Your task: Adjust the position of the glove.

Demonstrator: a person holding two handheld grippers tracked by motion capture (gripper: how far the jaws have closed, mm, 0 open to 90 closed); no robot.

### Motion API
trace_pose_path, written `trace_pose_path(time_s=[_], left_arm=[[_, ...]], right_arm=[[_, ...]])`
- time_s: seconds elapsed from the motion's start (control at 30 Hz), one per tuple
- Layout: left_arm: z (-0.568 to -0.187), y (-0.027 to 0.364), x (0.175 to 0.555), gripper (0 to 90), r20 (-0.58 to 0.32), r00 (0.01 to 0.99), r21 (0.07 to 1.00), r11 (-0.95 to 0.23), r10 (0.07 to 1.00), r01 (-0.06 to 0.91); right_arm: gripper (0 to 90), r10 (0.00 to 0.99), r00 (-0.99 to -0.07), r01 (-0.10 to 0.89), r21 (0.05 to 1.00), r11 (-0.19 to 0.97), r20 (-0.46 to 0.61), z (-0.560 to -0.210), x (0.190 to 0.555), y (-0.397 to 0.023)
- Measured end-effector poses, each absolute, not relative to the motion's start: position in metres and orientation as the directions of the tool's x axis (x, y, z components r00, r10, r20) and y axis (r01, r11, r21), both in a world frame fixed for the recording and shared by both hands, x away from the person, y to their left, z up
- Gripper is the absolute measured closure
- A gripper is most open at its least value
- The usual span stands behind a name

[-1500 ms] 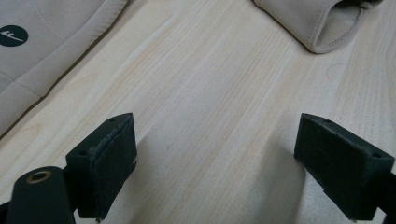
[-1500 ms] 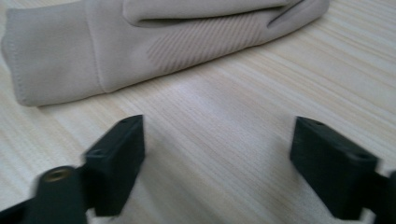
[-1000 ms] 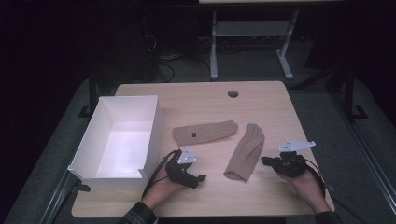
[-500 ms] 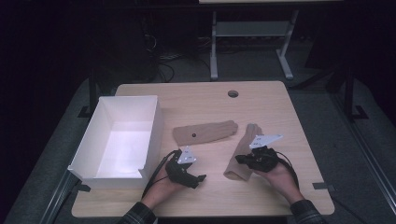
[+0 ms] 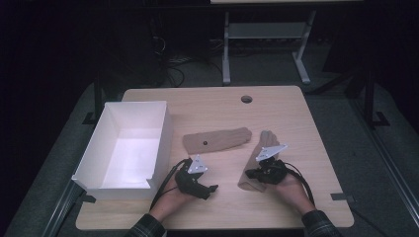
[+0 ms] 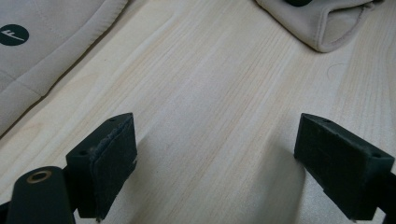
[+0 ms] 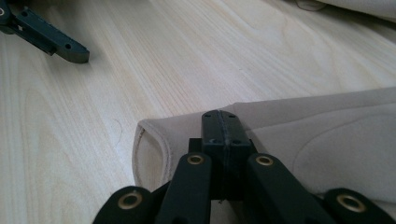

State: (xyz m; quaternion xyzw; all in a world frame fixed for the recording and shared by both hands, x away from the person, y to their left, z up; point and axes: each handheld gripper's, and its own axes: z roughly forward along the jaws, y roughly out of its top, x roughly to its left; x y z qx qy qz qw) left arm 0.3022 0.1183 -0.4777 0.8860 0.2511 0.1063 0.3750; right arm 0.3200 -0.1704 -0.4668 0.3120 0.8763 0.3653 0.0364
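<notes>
Two beige socks lie on the wooden table [image 5: 306, 128]. One sock [image 5: 217, 138] lies crosswise with a small black logo; it also appears at the upper left of the left gripper view [image 6: 51, 42]. The other sock [image 5: 262, 140] runs toward the person, and its open cuff [image 7: 149, 149] lies under my right gripper [image 7: 223, 130]. That right gripper [image 5: 249, 174] is shut, jaws pressed together over the cuff end, with no fabric seen between them. My left gripper [image 5: 210, 188] rests open on bare wood [image 6: 215, 158], between the two socks.
A white open box [image 5: 160, 133] stands at the table's left, close to the left hand. A round cable hole [image 5: 246, 98] sits near the far edge. One jaw of the left gripper [image 7: 51, 39] shows in the right gripper view. A metal stand [image 5: 227, 49] is behind the table.
The right hand has moved left and slightly toward the person, bringing its gripper from the table's right side onto the near end of the right sock. The left gripper has stayed put.
</notes>
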Motion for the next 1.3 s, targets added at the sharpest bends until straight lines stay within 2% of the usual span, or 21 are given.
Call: trace_pose_path(time_s=[0.83,1.07,1.3], left_arm=[[-0.477,0.119,0.301,12.4,0.004,0.849,0.715,-0.595,0.528,0.366],[-0.478,0.119,0.301,12.3,0.001,0.847,0.718,-0.59,0.531,0.369],[-0.478,0.119,0.301,12.3,-0.001,0.847,0.718,-0.589,0.532,0.371]], right_arm=[[90.0,0.568,-0.806,0.526,0.639,0.562,0.164,-0.463,0.278,-0.207],[90.0,0.616,-0.778,0.512,0.697,0.502,0.128,-0.449,0.296,-0.219],[90.0,0.651,-0.751,0.518,0.709,0.478,0.111,-0.448,0.318,-0.224]])
